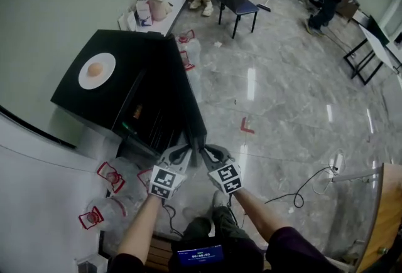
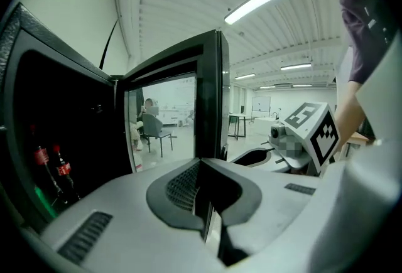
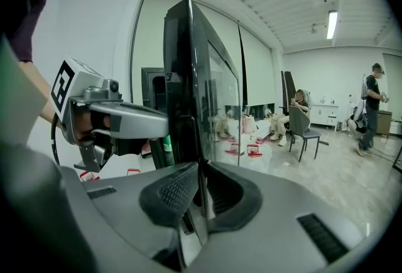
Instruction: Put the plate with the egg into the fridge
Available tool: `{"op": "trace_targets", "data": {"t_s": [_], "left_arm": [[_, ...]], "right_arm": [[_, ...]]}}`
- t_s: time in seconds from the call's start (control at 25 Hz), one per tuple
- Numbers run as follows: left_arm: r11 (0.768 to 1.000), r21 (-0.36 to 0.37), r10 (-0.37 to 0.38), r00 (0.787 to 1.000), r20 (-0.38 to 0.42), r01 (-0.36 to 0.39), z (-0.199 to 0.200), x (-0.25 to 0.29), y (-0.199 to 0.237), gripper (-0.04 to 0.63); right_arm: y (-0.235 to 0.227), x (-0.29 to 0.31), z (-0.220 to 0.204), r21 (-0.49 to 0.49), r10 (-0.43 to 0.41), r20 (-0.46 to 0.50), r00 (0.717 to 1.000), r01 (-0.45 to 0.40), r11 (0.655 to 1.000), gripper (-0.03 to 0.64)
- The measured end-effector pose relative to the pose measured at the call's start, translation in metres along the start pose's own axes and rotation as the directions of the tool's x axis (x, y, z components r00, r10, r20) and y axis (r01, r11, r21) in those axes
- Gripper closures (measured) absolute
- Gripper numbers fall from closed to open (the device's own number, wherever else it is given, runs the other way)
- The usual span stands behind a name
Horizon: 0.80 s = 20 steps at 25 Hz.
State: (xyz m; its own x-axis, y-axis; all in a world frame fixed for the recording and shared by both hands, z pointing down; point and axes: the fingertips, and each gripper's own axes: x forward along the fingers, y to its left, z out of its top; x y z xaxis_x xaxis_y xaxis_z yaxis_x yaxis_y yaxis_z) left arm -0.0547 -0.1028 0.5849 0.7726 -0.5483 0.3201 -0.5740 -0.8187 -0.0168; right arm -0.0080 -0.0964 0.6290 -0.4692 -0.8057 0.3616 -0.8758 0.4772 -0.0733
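Grey tools (image 1: 188, 149) (image 1: 205, 150), checkered marker cubes (image 1: 162, 181) (image 1: 227, 177)

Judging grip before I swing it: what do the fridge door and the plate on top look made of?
The door: glass pane in a glossy black frame, probably plastic; it is see-through, with reflections. The plate: white, smooth, ceramic or plastic; too small to tell.
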Motion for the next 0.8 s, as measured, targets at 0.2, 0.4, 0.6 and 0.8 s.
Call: {"op": "trace_targets", "data": {"t_s": [0.2,0.4,0.6,0.8], "left_arm": [[0.999,0.021,-0.037,0.999,-0.003,0.037,0.013,0.042,-0.028,0.584],[0.998,0.036,-0.052,0.999,-0.006,0.052,0.024,0.085,-0.051,0.584],[0.997,0.038,-0.060,0.998,-0.007,0.060,0.037,0.126,-0.067,0.584],[0.995,0.054,-0.077,0.997,-0.021,0.079,0.045,0.160,-0.085,0.584]], "right_arm": [[-0.047,-0.031,-0.002,0.022,-0.083,0.024,0.996,0.083,0.996,0.565],[-0.088,-0.073,-0.016,0.049,-0.184,0.057,0.981,0.181,0.982,0.602],[-0.121,-0.100,-0.027,0.063,-0.239,0.052,0.970,0.235,0.970,0.609],[-0.153,-0.120,-0.027,0.059,-0.263,0.056,0.963,0.260,0.964,0.610]]}}
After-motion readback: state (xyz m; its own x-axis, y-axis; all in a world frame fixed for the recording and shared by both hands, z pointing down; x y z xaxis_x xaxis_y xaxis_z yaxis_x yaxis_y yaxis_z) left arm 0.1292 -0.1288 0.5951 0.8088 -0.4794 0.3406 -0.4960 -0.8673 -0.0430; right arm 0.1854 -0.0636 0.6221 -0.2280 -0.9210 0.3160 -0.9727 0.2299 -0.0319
